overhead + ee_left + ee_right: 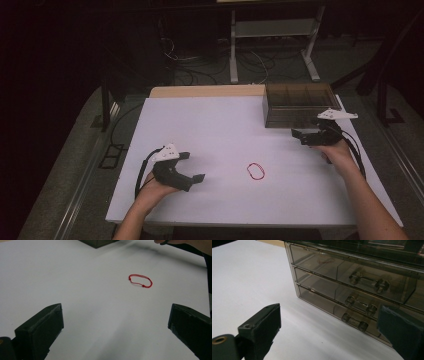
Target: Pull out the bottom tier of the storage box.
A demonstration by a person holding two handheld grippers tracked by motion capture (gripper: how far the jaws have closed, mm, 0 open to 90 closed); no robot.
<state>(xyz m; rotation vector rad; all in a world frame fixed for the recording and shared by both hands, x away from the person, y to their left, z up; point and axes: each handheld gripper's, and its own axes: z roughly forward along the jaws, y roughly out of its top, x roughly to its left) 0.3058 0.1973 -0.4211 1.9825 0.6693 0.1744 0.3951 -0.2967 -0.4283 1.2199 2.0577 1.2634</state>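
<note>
A: What's the biggest thing here?

B: The flat white matte table [215,125], rectangular and smooth. At its far right corner stands a smoky translucent plastic drawer box [297,105], three shallow drawers stacked, each with a clear bar handle on two round knobs.

A: And the tools?

B: The left black two-jaw gripper [192,167], blocky and matte, hovers over the near left of the table, jaws spread wide with nothing between them. The right black two-jaw gripper [300,135] sits just in front of the drawer box, jaws likewise apart and empty, facing the drawer fronts.

A: The smallest?

B: A thin red cord loop [256,171], oval with a small knot, lying flat on the table between the two grippers, nearer the left one, touching neither.
</note>
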